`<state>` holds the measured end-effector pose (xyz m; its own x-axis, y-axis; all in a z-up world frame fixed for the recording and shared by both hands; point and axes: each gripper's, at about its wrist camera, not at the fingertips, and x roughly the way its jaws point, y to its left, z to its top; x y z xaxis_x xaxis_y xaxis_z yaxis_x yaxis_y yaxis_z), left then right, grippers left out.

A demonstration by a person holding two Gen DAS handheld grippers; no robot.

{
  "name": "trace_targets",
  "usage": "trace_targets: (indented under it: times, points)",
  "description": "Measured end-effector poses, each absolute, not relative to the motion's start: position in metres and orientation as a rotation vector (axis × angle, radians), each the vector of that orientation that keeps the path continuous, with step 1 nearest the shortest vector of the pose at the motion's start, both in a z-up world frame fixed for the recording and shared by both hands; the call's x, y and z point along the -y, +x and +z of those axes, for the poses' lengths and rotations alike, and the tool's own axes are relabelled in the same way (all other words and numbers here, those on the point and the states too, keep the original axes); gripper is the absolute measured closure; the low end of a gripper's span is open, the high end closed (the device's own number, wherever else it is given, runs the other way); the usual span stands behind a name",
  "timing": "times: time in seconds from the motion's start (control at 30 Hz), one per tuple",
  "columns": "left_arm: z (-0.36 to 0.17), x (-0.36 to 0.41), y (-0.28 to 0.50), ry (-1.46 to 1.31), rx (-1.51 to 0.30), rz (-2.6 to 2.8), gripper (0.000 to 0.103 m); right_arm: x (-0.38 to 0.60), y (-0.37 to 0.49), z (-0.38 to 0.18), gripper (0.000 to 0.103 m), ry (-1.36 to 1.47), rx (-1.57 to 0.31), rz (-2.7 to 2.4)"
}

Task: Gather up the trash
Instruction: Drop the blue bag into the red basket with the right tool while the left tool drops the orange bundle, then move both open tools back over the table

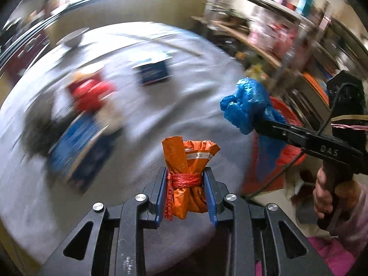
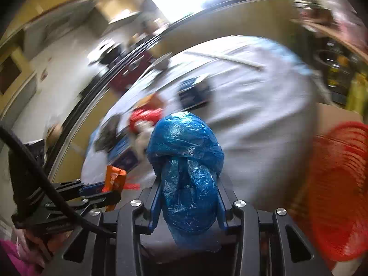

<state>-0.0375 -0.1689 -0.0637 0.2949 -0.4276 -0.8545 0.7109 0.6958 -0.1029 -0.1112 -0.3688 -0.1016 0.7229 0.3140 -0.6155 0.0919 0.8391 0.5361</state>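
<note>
From the left wrist view we see our left gripper (image 1: 185, 191) clamped on an orange bundle (image 1: 187, 174), its blue pads (image 1: 161, 193) pressing both sides where red string (image 1: 184, 179) ties it. The bundle stands clear above a pale sheet (image 1: 138, 115). Blurred on the sheet lie a red item (image 1: 92, 92) and blue boxes (image 1: 154, 71). To the right, our right gripper (image 1: 260, 124) grips a blue bag (image 1: 246, 103), a hand (image 1: 324, 195) on its handle, in front of a red basket (image 1: 287, 117).

From the right wrist view, our right gripper (image 2: 187, 197) is closed tight on the knotted blue bag (image 2: 186, 142), which bulges above the fingers. The red basket (image 2: 338, 184) sits just right. At lower left, our left gripper (image 2: 110, 191) holds the orange bundle (image 2: 113, 177) over the sheet (image 2: 253, 115).
</note>
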Motion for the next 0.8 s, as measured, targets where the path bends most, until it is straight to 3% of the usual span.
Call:
trace_targets:
  times: [0.53,0.57,0.6,0.67,0.8]
  points:
    - [-0.09,0.372,-0.071,0.448,-0.996,-1.06,0.07,0.529,-0.239,-0.145,0.059,0.844,-0.693,-0.276]
    - [-0.093,0.378,-0.071,0.458,-1.003,-1.063,0.066,0.534,-0.24,-0.149,0.058,0.854,-0.696,-0.283]
    - [-0.096,0.383,-0.071,0.47,-1.011,-1.059,0.052,0.537,-0.242,-0.151,0.055,0.868,-0.699,-0.289]
    - [-0.097,0.388,-0.072,0.473,-1.005,-1.039,0.041,0.543,-0.247,-0.156,0.047,0.891,-0.707,-0.3]
    - [-0.093,0.376,-0.067,0.474,-0.999,-1.017,0.041,0.548,-0.251,-0.157,0.04,0.895,-0.702,-0.337]
